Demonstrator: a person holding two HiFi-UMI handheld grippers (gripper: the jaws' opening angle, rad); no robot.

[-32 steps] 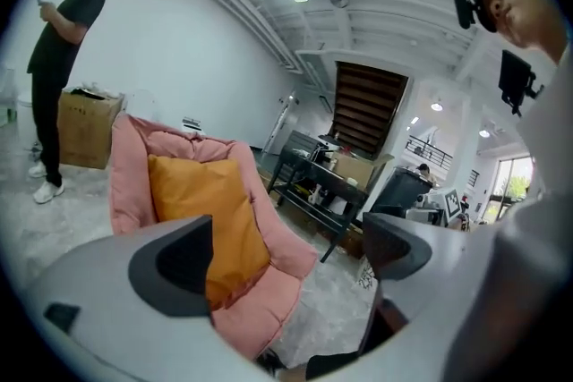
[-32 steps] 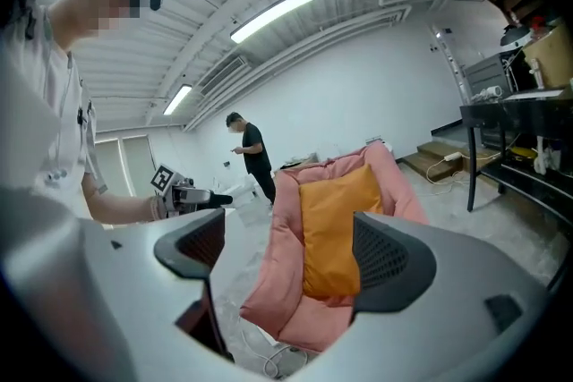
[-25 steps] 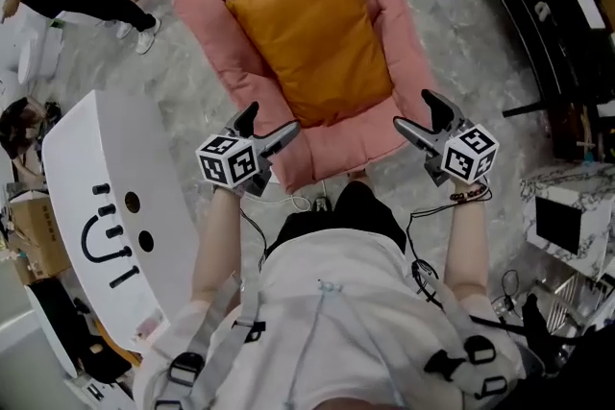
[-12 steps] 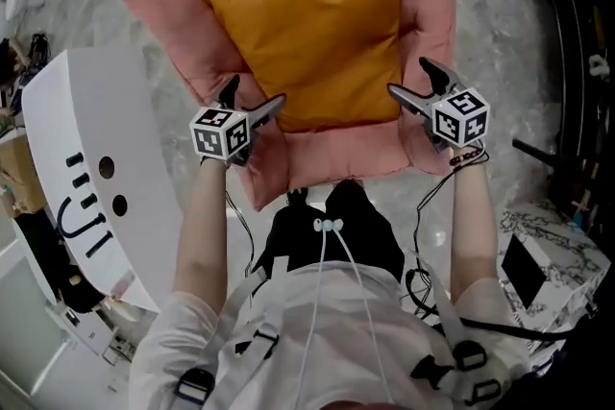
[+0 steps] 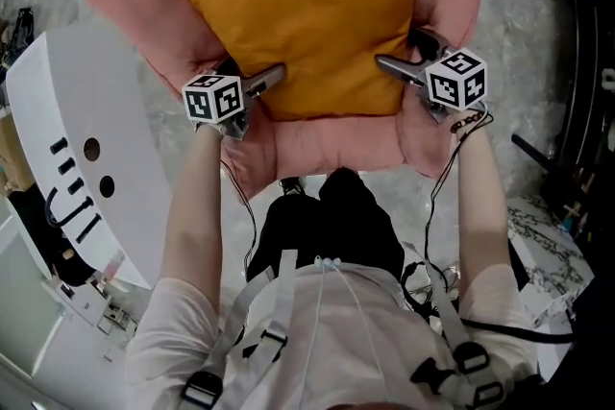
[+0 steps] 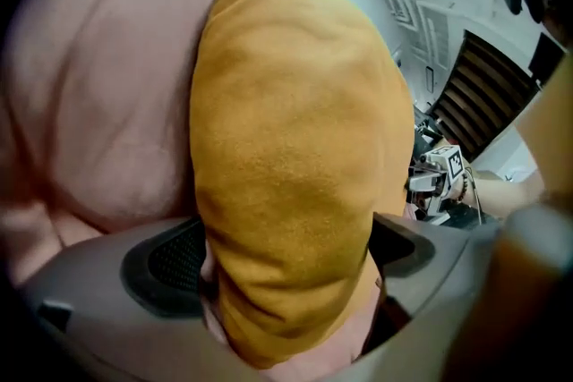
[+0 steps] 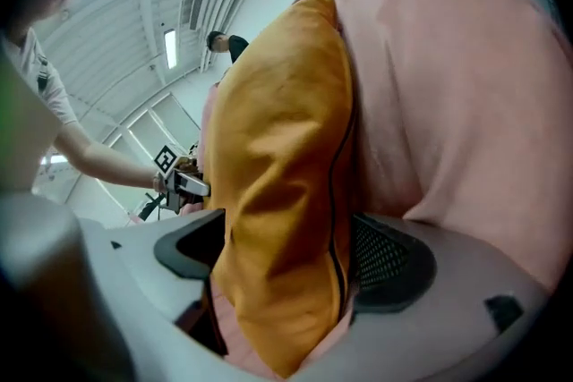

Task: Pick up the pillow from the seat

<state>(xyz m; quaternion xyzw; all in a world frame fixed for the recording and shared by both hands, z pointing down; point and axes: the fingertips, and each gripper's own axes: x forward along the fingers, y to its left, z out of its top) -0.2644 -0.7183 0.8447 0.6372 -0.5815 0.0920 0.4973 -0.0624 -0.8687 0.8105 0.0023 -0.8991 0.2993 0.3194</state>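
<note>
An orange pillow (image 5: 298,5) lies in a pink padded seat (image 5: 336,149). My left gripper (image 5: 258,72) is at the pillow's near left corner and my right gripper (image 5: 396,51) at its near right corner. In the left gripper view the pillow (image 6: 295,174) bulges between the jaws of the left gripper (image 6: 286,255), which are opening wide around it. In the right gripper view the pillow's seamed edge (image 7: 277,192) stands between the jaws of the right gripper (image 7: 286,255), resting against the right-hand pad, with a gap at the other. The pink seat wall (image 7: 448,103) rises beside it.
A white curved panel (image 5: 86,139) with black marks stands at the left of the seat. A black frame (image 5: 577,62) and a marble-patterned box (image 5: 548,245) stand at the right. The floor is grey marbled. The person's legs are just in front of the seat.
Both grippers have moved forward from the seat's front edge to the pillow's near corners, and the pillow's edge now sits between each pair of jaws. The head has leaned closer.
</note>
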